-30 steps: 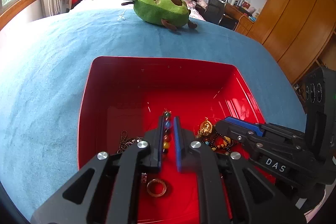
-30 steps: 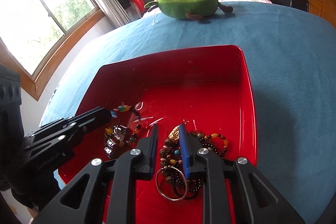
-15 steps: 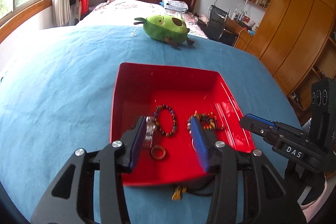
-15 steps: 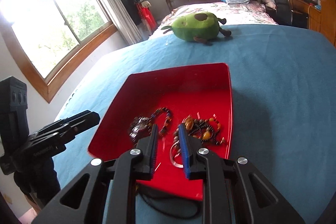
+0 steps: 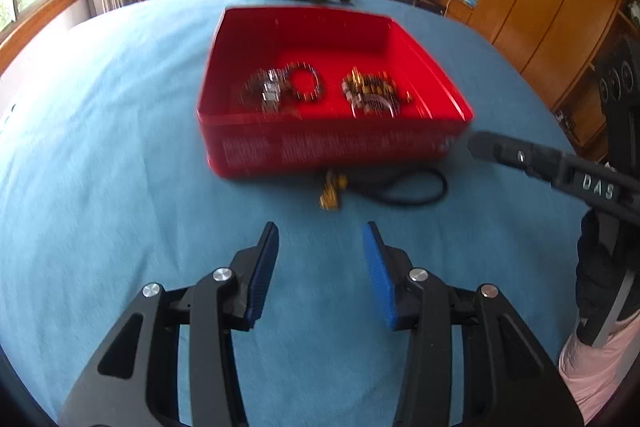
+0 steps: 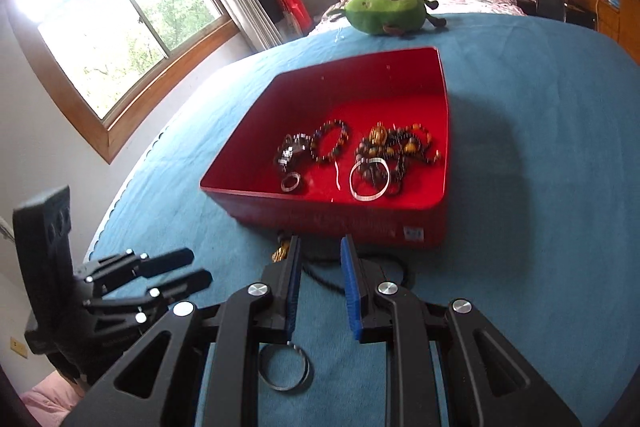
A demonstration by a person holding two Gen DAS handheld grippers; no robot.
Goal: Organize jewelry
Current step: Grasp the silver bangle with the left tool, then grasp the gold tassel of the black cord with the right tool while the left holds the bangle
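Now, the counter (image 5: 100, 147) under its blue cloth fills most of both views, and the red tray (image 5: 336, 147) sits on it far of both my grippers, with beaded bracelets (image 6: 396, 147) heaped in its near half. The piece I judge to be next is the black cord necklace (image 6: 320, 271), which is outside the tray, on the cloth just beside its near wall. Its cord runs left to right along that wall, and its gold pendant (image 5: 332, 193) is at the left end. My right gripper (image 6: 320, 241) is the nearer one. Its tips are almost over the cord, parted by a narrow gap with nothing between the pads. My left gripper (image 5: 320, 227) is spread wide and empty, with the pendant straight ahead but a little apart. So I would bring the right gripper in across the cord, not along it. A thin metal ring (image 6: 284, 367) shows beneath the right gripper's left finger; I cannot tell whether it lies on the cloth or hangs from the finger.
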